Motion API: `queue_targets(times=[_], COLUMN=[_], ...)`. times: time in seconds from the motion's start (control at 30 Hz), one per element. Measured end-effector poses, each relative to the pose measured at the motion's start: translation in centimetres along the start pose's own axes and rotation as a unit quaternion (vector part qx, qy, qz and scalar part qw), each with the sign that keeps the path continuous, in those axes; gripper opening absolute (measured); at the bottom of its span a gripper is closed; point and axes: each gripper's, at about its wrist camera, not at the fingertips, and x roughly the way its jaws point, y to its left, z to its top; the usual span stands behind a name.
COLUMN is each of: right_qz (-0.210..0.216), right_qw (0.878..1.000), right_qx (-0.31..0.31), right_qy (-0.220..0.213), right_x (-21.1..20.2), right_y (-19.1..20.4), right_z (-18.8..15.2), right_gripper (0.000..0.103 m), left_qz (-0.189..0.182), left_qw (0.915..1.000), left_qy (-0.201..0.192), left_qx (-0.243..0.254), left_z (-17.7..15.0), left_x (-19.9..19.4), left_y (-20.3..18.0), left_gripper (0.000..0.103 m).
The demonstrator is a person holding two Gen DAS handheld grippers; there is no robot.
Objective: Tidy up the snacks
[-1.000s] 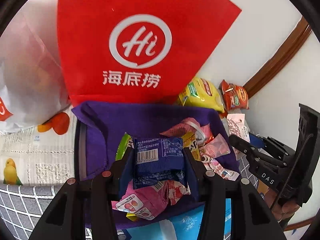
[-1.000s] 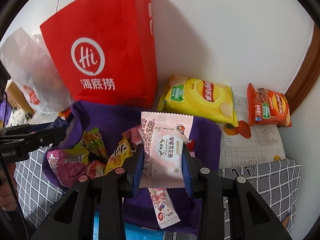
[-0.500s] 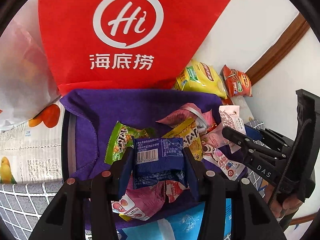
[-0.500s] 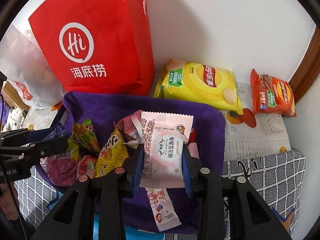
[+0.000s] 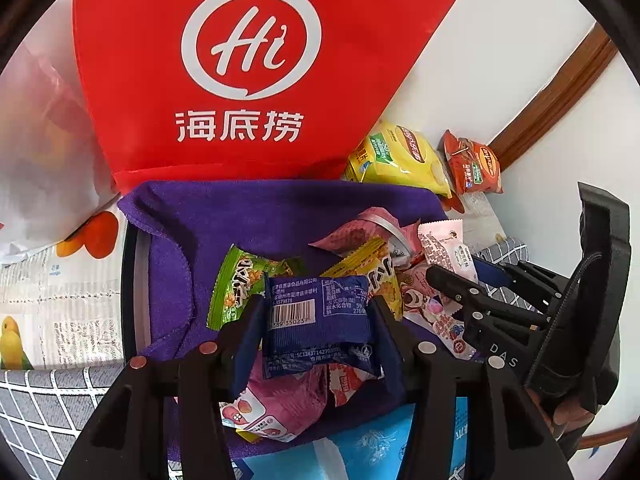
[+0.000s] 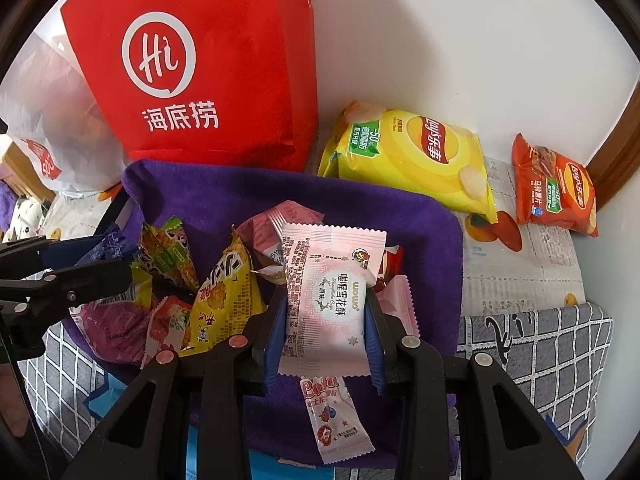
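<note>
While newspaper (image 6: pixel 516 276) lines the white-walled corner, left tool (image 5: pixel 316 320) clamps blue packet (image 5: pixel 320 312), right tool (image 6: pixel 326 320) pink packet (image 6: pixel 332 296).

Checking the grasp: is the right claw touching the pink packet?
Touching. The right wrist view shows the right claw with both blue pads pressed against the pink packet's sides.

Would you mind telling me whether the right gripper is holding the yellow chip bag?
No, the right gripper is shut on a pink snack packet, while the yellow chip bag lies by the wall.
</note>
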Motion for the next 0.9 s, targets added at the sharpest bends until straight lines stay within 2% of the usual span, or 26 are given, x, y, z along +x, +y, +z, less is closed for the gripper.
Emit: queue_targets(times=[0.23, 0.33, 0.43, 0.6, 0.83, 0.9], right_qz=[-0.011, -0.010, -0.004, 0.004, -0.019, -0.018], right_qw=[1.000, 1.000, 1.000, 0.999, 0.996, 0.996], right_qx=[-0.012, -0.012, -0.009, -0.001, -0.005, 0.005], right_qy=[-0.003, -0.008, -0.010, -0.040, -0.085, -0.093], right_x=[-0.2, -0.6, -1.3, -3.6, -7.5, -8.6], right_y=[0.4, 0.4, 0.4, 0.5, 0.9, 0.9], right_z=[0.0, 0.1, 0.2, 0.4, 0.5, 0.4], right_gripper=[0.042, 0.048, 0.049, 0.051, 0.052, 0.056], left_qz=[0.002, -0.005, -0.007, -0.005, -0.003, 0.004], left_qw=[1.0000, 1.0000, 1.0000, 0.9996, 0.9984, 0.9980], left_qy=[0.001, 0.002, -0.002, -0.026, -0.054, -0.060], left_qx=[0.004, 0.001, 0.003, 0.006, 0.014, 0.019], left_z=[-0.1, -0.1, 0.0, 0.1, 0.0, -0.1], left_x=[-0.2, -0.4, -0.9, -2.6, -5.5, -6.2], left_y=[0.0, 0.1, -0.1, -0.5, -1.2, -1.5], left_gripper=[0.054, 0.055, 0.060, 0.075, 0.077, 0.077])
